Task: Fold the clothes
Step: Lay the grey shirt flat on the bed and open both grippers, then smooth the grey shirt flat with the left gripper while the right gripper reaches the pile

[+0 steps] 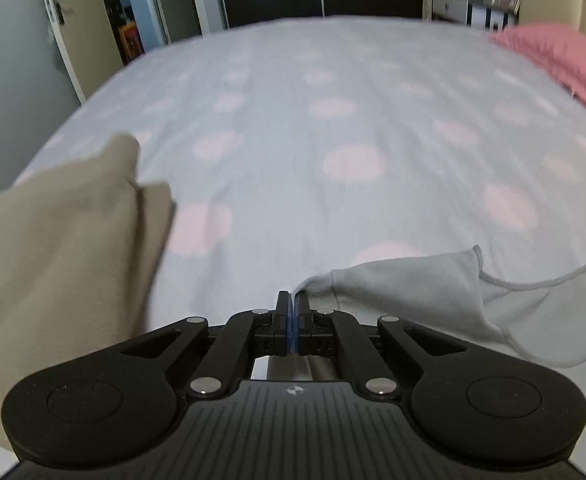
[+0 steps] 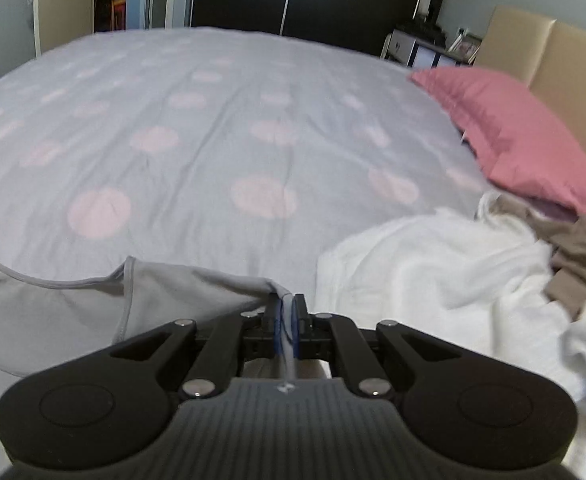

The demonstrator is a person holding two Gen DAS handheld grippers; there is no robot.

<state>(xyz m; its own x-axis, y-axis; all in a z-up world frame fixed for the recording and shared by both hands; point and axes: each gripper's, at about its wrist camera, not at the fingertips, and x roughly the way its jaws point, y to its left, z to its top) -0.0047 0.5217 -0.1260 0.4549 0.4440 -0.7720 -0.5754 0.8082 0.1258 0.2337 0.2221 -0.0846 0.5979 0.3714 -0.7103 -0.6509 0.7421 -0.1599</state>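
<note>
One large bed [image 2: 221, 120] fills both views, under a grey cover with pink dots, and a pink pillow [image 2: 513, 132] lies at 2 o'clock in the right wrist view. A heap of unfolded laundry, mostly a white towel [image 2: 433, 272] with a brown piece [image 2: 577, 264] on it, waits at 3 o'clock. In the left wrist view a beige cloth [image 1: 61, 248] lies at 9 o'clock; I cannot tell whether it is folded. The pale grey garment [image 2: 73, 308] hangs stretched between the two tools, low over the bed's near edge. The left tongs [image 1: 291, 304] are clamped on one corner of it, and the right tongs [image 2: 287, 308] on the other. I judge the folding of this garment is only starting, and the heap is left.
</note>
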